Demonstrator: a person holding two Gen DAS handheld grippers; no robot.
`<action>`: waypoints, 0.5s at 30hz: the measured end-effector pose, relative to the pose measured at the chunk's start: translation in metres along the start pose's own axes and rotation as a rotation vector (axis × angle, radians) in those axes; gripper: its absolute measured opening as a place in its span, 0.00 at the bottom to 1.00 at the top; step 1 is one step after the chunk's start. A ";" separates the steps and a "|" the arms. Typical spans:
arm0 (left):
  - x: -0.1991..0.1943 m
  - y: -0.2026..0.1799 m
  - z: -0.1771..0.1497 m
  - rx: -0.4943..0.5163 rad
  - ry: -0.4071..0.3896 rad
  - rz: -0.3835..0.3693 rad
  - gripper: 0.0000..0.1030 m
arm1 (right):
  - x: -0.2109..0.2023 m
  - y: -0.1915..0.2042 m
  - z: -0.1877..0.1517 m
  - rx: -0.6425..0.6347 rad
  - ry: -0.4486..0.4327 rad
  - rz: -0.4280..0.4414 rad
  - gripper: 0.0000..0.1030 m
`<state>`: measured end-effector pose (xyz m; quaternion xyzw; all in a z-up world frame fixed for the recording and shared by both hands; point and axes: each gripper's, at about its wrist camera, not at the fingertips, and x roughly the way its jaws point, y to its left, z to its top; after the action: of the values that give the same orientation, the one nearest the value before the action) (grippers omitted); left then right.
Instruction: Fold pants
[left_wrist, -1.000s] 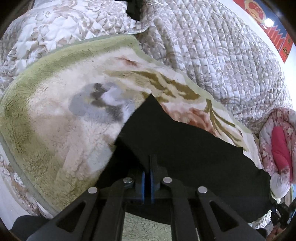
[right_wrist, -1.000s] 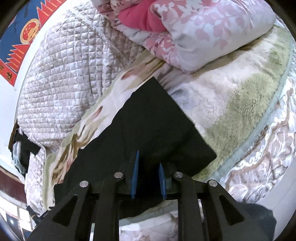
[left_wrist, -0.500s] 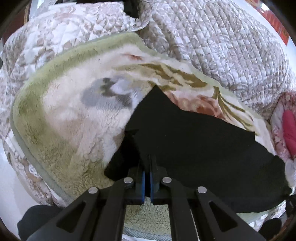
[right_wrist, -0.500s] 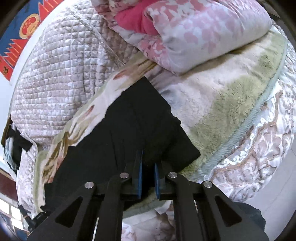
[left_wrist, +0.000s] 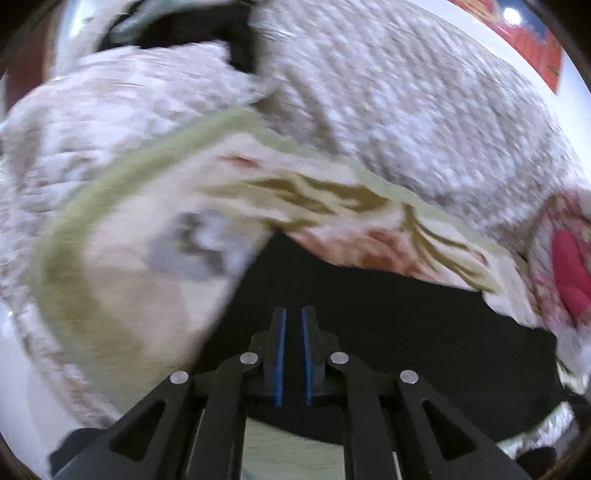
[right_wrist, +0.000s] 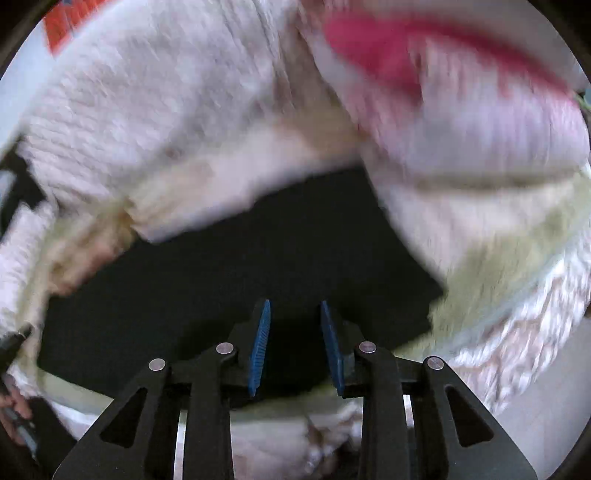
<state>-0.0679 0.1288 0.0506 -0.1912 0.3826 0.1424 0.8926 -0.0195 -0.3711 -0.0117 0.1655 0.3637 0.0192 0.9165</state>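
The black pants (left_wrist: 388, 325) lie flat on a fluffy cream blanket with a green border (left_wrist: 122, 280). Both views are motion-blurred. In the left wrist view my left gripper (left_wrist: 293, 314) is over the pants' left end, its blue pads a small gap apart with nothing between them. In the right wrist view the pants (right_wrist: 266, 258) spread from left to right, and my right gripper (right_wrist: 295, 306) is above their right end with the jaws wide apart and empty.
A quilted beige bedspread (left_wrist: 406, 110) covers the bed behind the blanket. A folded pink and white floral quilt (right_wrist: 461, 92) lies at the right end of the pants. Dark clothing (left_wrist: 207, 29) lies at the far back. The bed edge runs below the grippers.
Both grippers have let go of the pants and opened. The lifted edge now lies flat on the blanket. Both cameras are moving fast, so the views have blurred.
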 end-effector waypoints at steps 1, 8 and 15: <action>0.006 -0.007 -0.002 0.020 0.018 -0.020 0.10 | -0.003 -0.005 0.000 0.034 -0.017 0.018 0.25; 0.040 -0.033 -0.007 0.101 0.112 -0.056 0.10 | -0.007 0.021 0.039 -0.083 -0.096 0.051 0.27; 0.068 -0.043 0.018 0.127 0.093 -0.057 0.24 | 0.051 0.035 0.073 -0.135 -0.072 0.018 0.40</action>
<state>0.0062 0.1060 0.0222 -0.1513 0.4263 0.0835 0.8879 0.0698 -0.3510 0.0159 0.1072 0.3267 0.0461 0.9379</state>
